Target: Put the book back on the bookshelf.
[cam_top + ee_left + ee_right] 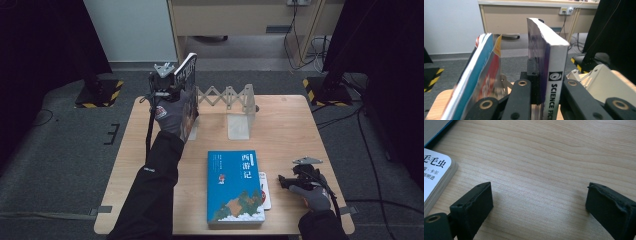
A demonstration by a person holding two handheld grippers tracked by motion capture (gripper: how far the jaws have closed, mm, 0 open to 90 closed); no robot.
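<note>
High view: left gripper (172,82) is clamped on the upright science fiction book (187,95), just left of the expanding book rack (227,100), probably its destination; right gripper (292,181) idles, jaws apart.

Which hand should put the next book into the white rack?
Left: its fingers already clamp the upright science fiction book at the rack. The right gripper rests open on the table, holding nothing.
</note>
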